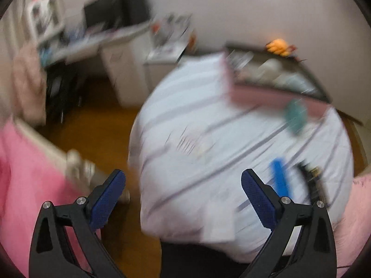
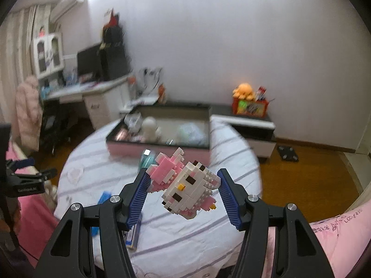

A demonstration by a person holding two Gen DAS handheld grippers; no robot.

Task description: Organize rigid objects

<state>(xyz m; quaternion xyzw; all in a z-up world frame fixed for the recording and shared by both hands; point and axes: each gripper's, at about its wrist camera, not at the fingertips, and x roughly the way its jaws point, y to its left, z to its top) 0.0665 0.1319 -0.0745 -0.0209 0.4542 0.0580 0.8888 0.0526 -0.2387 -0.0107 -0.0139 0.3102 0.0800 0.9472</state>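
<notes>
Right gripper (image 2: 183,191) clamped on block cat (image 2: 185,186), above striped cloth (image 2: 208,236). Left gripper (image 1: 183,185) wide, empty; blurred, perhaps blue block (image 1: 280,178) right of it. Box (image 2: 160,149) far.

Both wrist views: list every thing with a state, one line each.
Left tool: open, nothing between its pads.
Right tool: shut on pink-and-white brick-built cat figure, held above the bed.
Pink open-topped storage box: lidless, partly filled.

box (image 2: 160,149) on table (image 2: 208,236), far side
</notes>
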